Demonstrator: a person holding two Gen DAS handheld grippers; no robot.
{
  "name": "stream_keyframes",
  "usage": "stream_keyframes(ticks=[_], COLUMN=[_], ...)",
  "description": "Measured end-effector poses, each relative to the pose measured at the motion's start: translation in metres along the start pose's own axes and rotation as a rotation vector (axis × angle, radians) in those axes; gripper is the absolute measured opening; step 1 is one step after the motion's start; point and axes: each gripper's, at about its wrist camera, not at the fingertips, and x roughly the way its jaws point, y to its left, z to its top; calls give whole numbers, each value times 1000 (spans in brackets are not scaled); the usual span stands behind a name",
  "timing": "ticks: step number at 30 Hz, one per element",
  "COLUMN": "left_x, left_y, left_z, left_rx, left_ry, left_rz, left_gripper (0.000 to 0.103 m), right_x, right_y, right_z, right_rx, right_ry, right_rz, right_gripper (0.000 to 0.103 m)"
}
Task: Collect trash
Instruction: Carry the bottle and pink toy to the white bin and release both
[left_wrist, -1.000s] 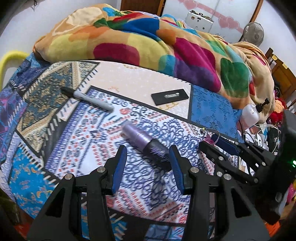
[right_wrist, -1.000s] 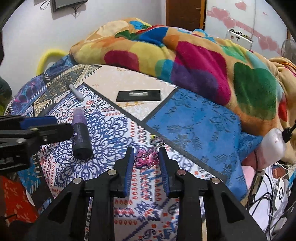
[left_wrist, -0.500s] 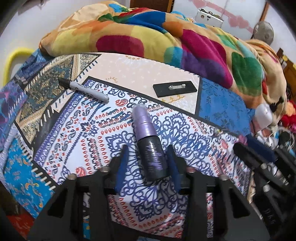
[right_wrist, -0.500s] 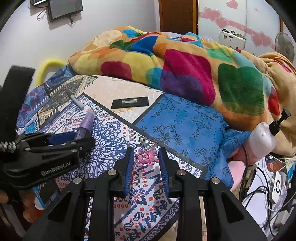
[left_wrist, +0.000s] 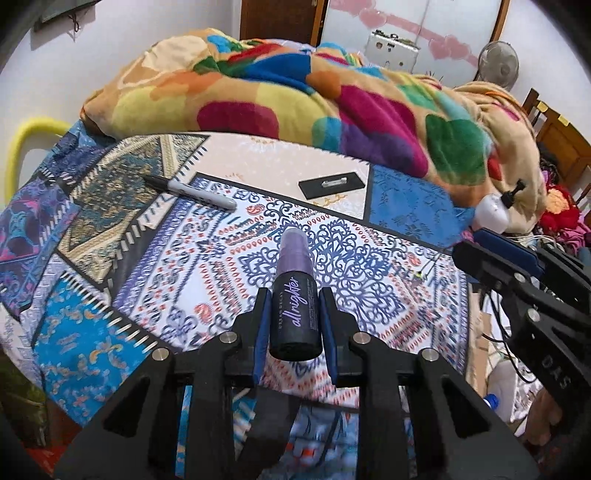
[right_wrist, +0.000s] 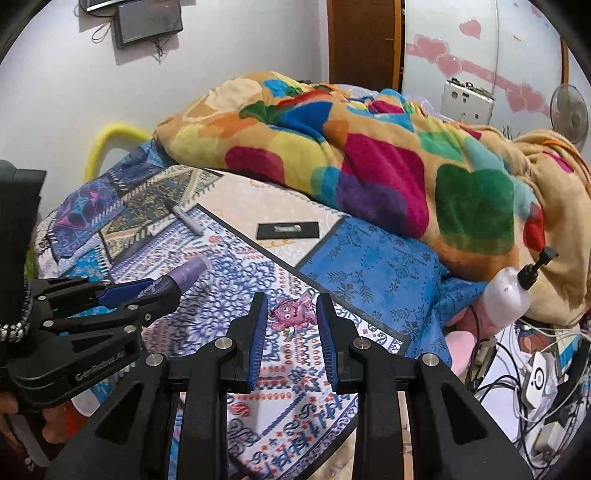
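A: Purple bottle (left_wrist: 295, 310), any change?
B: Lay flat on cover (left_wrist: 406, 206) a second ago. Now clamped in left gripper (left_wrist: 294, 297), cap forward, lifted clear. Jaws just closed, narrow, pads pressed on both sides of it.
A: Right gripper (right_wrist: 288, 301)?
B: Narrow too, pinched on pink charm (right_wrist: 291, 314) at the tips. Raised off cover as well.
A: Meaning for the task?
B: Judged two pieces picked, ready to carry off. No bin seen.
A: Counts?
B: One bottle, one charm. One marker (left_wrist: 192, 192) and one black badge (left_wrist: 332, 183) left on cover, well apart. One white pump bottle (left_wrist: 491, 210) at bed edge. One blanket (left_wrist: 332, 92). Two grippers.
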Motion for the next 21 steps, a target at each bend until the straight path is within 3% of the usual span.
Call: stream_keyframes(ticks=[12, 21], left_x=[-100, -171], left_y=[29, 78], left_z=[-27, -66], left_rx=[-13, -82], left_ry=[-119, -193], left_rz=[-1, 14], left_gripper=[25, 25], right_x=[-57, -91], right_y=[47, 115], right_z=[12, 12], right_rx=[-42, -102], right_ry=[-69, -113], right_rz=[22, 82], right_gripper=[25, 25])
